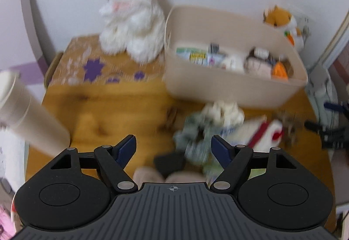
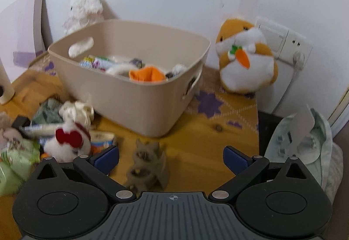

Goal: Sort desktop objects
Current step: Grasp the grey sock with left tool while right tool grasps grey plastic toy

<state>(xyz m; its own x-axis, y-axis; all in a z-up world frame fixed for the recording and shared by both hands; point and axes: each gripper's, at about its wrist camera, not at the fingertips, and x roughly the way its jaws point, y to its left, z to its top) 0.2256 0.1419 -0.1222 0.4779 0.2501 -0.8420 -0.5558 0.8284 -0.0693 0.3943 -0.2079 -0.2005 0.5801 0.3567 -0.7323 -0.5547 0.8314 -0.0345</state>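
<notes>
- While the left-wrist picture smears with blur, no brand, label or writing can be read in either view; the packets show only patches of colour.
- Beige bin (image 2: 130, 95) sits mid-frame on the wooden bench (image 2: 196, 137) in the right-wrist view, handle slots cut in its walls.
- Inside it: colourful packets (image 2: 96, 63) toward the left, an orange soft thing (image 2: 146, 74) in the middle, white pieces beside them.
- Left claw (image 1: 173, 148) stands wide open, blue pads apart, gripping nothing; a grey-green crumpled thing (image 1: 192, 141) lies on the bench between and beyond its fingers, not pinched.
- Right claw (image 2: 171, 157) is spread as wide as it goes, nothing held; a small brown-grey toy (image 2: 146, 165) sits on the bench between its fingers, untouched by either pad.
- Lower left of the right-wrist view, a loose heap: a white plush with a red bow (image 2: 69, 141), a cream scrunched cloth (image 2: 76, 111), green wrappers (image 2: 15, 165).
- White fluffy rabbit (image 1: 133, 15) sits upper centre in the left-wrist view, on a patterned mat (image 1: 91, 65) just left of the bin.
- Orange-and-white hamster plush (image 2: 246, 58) holding a carrot leans at the wall, right of the bin.
- Cream cylinder (image 1: 26, 113) at the left edge of the left-wrist view.
</notes>
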